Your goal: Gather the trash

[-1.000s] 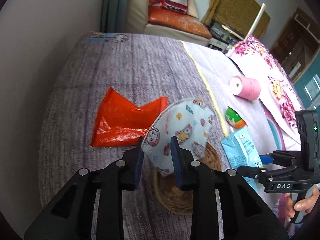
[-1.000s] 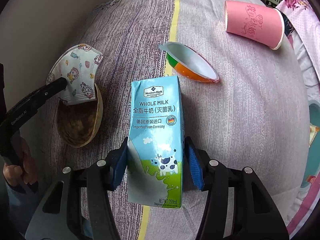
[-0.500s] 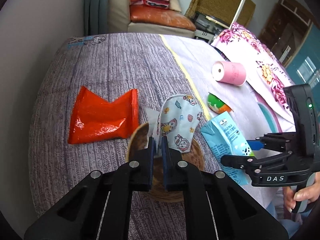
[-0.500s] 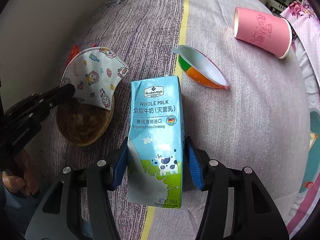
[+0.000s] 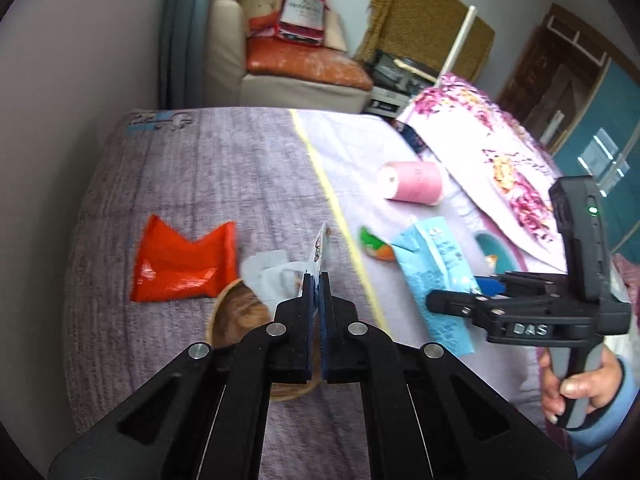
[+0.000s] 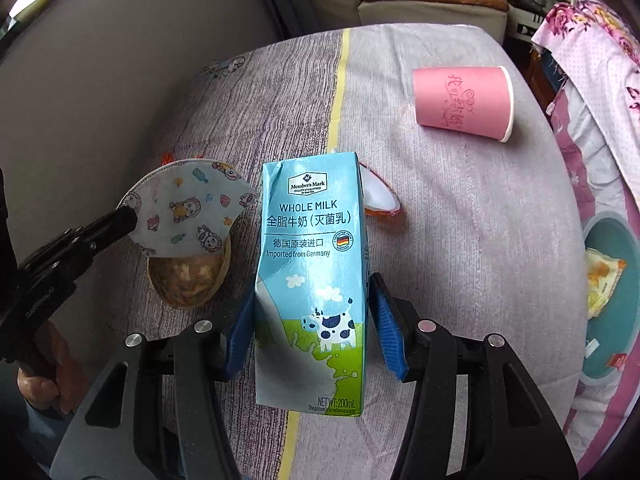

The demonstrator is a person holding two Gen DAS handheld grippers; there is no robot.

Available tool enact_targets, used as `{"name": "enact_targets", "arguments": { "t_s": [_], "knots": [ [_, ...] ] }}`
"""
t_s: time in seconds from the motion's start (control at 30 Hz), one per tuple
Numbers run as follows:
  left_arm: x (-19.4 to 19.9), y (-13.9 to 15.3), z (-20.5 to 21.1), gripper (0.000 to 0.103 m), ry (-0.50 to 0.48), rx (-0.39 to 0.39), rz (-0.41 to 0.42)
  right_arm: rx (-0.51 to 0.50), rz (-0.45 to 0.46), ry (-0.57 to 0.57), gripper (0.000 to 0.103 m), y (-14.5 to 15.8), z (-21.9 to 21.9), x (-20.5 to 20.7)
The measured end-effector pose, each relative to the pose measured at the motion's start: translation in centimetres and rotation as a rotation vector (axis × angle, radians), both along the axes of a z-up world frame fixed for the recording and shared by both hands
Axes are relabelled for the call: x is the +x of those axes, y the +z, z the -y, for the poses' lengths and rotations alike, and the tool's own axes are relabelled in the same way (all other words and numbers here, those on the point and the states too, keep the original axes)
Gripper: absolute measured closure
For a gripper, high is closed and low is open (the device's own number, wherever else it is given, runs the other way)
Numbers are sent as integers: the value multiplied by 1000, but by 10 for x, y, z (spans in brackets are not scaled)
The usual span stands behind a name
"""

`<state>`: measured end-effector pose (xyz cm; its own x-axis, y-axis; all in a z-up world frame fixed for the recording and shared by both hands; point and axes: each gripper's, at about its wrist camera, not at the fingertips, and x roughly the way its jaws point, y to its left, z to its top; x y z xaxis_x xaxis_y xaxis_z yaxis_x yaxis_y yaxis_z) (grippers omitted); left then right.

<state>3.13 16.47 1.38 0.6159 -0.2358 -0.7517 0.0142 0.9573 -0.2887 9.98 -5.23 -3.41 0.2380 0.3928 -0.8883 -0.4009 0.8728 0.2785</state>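
My left claw (image 5: 317, 280) pinches the limp, light face mask (image 6: 188, 210) by its edge; right claw (image 6: 310, 320) clamps the milk carton (image 6: 312, 276) mid-body, stiff but crushable.

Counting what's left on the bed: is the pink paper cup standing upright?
No, the pink paper cup lies on its side.

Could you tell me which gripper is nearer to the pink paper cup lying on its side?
Right. The right gripper, holding the milk carton, sits closer to the pink paper cup; the left gripper, pinching the face mask, is farther away.
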Motion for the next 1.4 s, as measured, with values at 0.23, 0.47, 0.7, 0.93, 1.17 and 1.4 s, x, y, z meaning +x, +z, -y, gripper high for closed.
{"name": "enact_targets", "arguments": {
  "t_s": [0.23, 0.47, 0.7, 0.93, 1.17, 1.4],
  "knots": [
    [2, -17, 38, 100, -126, -147, -72, 21, -4, -42, 52, 6, 26, 2],
    [9, -33, 84, 100, -236, -185, -114, 33, -7, -125, 51, 0, 65, 10],
    [23, -61, 92, 83, -140, 15, -165, 44, -26, -162, 51, -6, 90, 11],
    [32, -83, 101, 35, -143, 84, -236, 67, -44, -162, 51, -13, 98, 12],
    [41, -92, 121, 36, -160, 113, -264, 76, -45, -190, 51, -12, 113, 12],
    [38, -89, 140, 72, -130, 175, -242, 80, -37, -225, 51, -11, 135, 15]
  ]
}}
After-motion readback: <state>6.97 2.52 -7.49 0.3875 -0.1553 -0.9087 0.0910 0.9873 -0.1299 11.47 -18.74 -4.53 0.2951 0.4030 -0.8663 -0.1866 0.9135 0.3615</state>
